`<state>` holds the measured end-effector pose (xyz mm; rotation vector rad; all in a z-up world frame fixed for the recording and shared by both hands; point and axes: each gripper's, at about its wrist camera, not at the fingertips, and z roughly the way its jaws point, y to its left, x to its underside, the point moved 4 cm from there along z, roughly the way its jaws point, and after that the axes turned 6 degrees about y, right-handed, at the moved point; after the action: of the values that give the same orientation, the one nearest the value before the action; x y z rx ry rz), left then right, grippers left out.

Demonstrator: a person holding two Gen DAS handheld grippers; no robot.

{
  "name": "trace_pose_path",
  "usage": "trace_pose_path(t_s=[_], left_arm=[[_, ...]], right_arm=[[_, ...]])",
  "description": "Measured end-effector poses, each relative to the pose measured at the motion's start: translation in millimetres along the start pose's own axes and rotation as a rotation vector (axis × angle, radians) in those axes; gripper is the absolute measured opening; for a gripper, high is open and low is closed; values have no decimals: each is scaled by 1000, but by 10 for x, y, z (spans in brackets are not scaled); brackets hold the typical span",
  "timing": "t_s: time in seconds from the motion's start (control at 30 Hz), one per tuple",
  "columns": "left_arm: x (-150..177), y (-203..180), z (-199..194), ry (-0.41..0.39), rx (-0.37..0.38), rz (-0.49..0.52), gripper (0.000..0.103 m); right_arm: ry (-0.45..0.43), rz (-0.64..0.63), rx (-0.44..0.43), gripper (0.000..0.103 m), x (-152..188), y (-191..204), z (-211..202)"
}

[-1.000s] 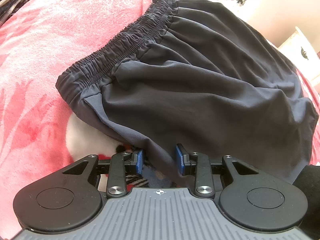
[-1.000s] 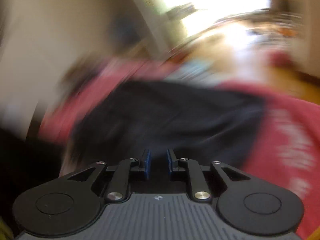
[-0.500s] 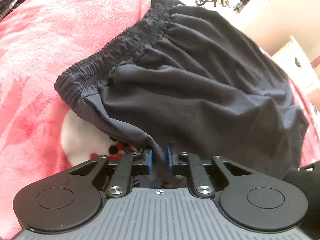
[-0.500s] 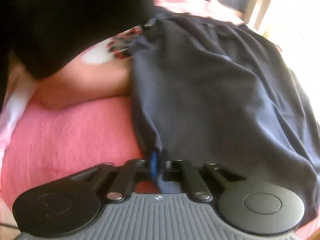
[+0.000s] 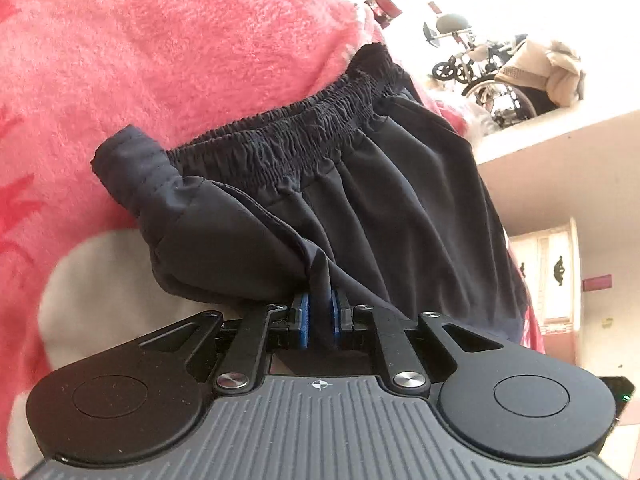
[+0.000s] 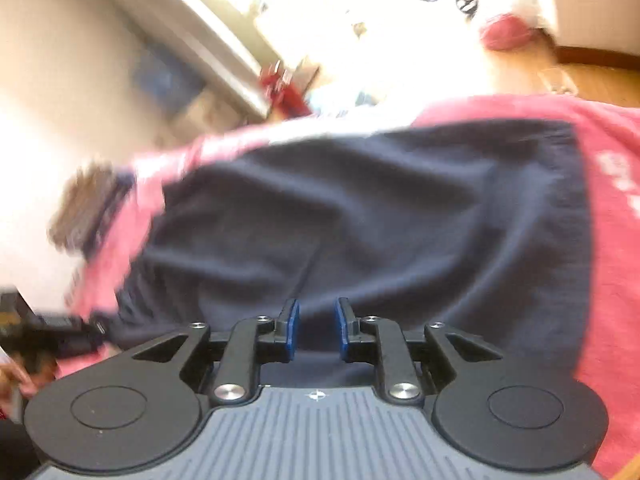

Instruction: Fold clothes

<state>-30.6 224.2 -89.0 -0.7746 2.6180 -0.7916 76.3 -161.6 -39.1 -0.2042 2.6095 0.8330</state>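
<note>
Dark navy shorts (image 5: 400, 208) with a gathered elastic waistband (image 5: 304, 140) lie on a pink blanket (image 5: 160, 40). My left gripper (image 5: 320, 312) is shut on a bunched fold of the shorts' near edge, and the cloth rises taut from its blue pads. One corner of the shorts is flipped over at the left end of the waistband. In the blurred right wrist view the shorts (image 6: 360, 208) spread across the blanket (image 6: 612, 240). My right gripper (image 6: 317, 328) hangs over their near edge with its jaws opening; cloth shows in the gap, and the pads do not press on it.
A white patch of the blanket's pattern (image 5: 100, 280) lies left of my left gripper. Beyond the bed are a pale ledge (image 5: 560, 152) and wheeled frames (image 5: 492, 80). A wooden floor (image 6: 600, 76) shows at the far right. A person's hand (image 6: 16, 380) is at the lower left.
My left gripper closed on the shorts' edge, rolled and drew the cloth up and leftward. The right gripper, clamped on the hem half a second ago, now has its jaws apart and has swung round.
</note>
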Motion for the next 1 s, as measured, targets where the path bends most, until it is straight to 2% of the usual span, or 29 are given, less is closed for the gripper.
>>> trace_pose_path(t_s=[0.1,0.3,0.37,0.43,0.47,0.53,0.57,0.6,0.63,0.77,0.87,0.9,1.0], left_arm=[[-3,2,13,2,-4,-3,9],[-7,23,28,-6,-7,-8,9],[-7,46,17,-9,-6,-8,9],[-6,63,18,-10,-5,-10,9],[-7,66,20,-10,-6,-11,9],[-8,66,22,-9,-8,-8,9],[-9,65,22,-9,-9,-7,9],[-10,66,23,-8,-9,-5,9],[-11,67,23,-8,-10,-4,9],[2,90,16,-2,-10,-8,9],[9,98,13,0,-9,-7,9],[12,100,11,0,-9,-7,9],[18,113,12,2,-7,-11,9]], right_arm=[[-14,-134,12,22,160,207,-167],[174,-559,86,24,959,929,-66],[190,-689,152,32,1197,1039,-17],[184,-842,260,42,1378,1043,88],[184,-910,315,42,1456,1030,142],[183,-966,364,31,1486,954,169],[177,-933,350,26,1403,907,150],[170,-891,332,14,1300,859,129],[152,-831,315,13,1156,815,100],[56,-443,195,13,498,357,-147],[-1,-140,98,13,235,-82,-339],[-28,-85,86,15,199,-164,-382],[-71,-72,72,18,242,-169,-541]])
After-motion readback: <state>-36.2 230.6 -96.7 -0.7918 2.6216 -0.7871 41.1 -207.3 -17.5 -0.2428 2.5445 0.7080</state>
